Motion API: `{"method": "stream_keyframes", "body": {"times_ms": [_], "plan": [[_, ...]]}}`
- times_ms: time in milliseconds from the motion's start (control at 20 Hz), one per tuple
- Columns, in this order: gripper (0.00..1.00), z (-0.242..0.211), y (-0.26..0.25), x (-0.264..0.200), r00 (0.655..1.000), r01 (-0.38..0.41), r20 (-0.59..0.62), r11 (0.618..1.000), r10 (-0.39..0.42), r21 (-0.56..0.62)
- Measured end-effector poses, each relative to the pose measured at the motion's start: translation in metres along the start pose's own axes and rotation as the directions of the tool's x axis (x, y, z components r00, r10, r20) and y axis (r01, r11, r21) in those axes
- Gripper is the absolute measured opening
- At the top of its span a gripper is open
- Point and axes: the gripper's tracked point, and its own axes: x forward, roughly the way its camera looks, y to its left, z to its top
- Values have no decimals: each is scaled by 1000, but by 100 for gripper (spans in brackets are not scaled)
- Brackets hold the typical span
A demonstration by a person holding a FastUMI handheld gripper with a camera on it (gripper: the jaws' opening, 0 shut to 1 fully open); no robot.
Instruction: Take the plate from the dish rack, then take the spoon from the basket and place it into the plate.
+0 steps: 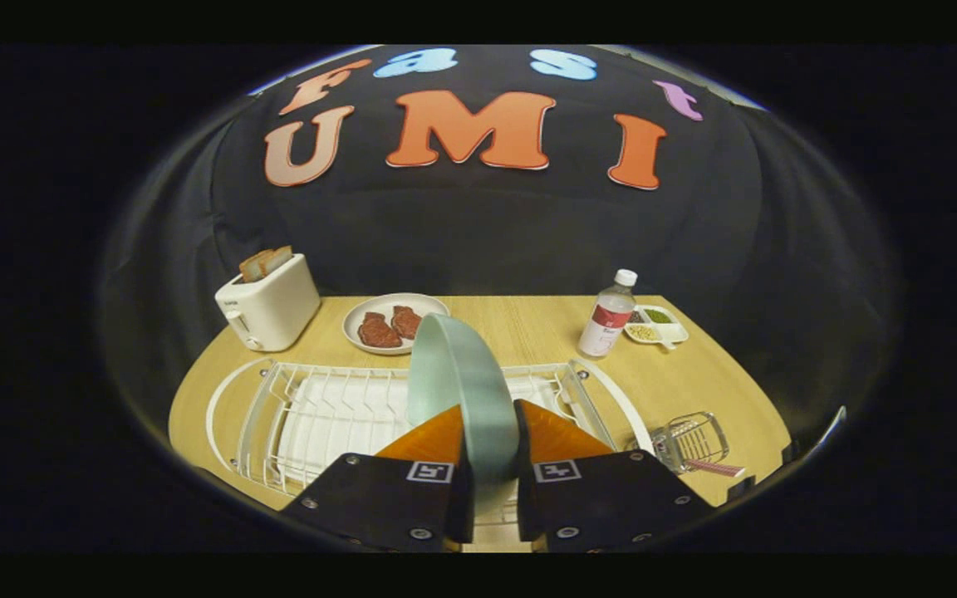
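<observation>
Jaws of the gripper (493, 465) clenched on the rim of the upright plate (458, 374) above the dish rack (321, 415): rigid, smooth, likely slippery and breakable; edge grip appears sound.

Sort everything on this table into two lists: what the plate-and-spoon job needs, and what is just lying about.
Needed for the job:
green plate, gripped on edge between the fingers
white dish rack, beneath the plate
wire basket, beside the rack, with a striped handle lying in it, probably the spoon

Just lying about:
toaster with bread
plate of meat
bottle
small divided dish
</observation>
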Motion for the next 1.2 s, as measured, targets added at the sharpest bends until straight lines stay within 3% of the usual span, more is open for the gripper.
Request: {"method": "stream_keyframes", "body": {"times_ms": [300, 650, 1000, 1200], "plan": [[21, 10, -3, -4, 998, 49, 40, 998, -48, -42], [20, 19, -24, -20, 995, 62, 79, 998, -63, 12], [20, 0, -46, -62, 993, -57, 109, 991, 44, 124], [20, -26, -56, -87, 986, -145, 115, 966, 123, 212]]}}
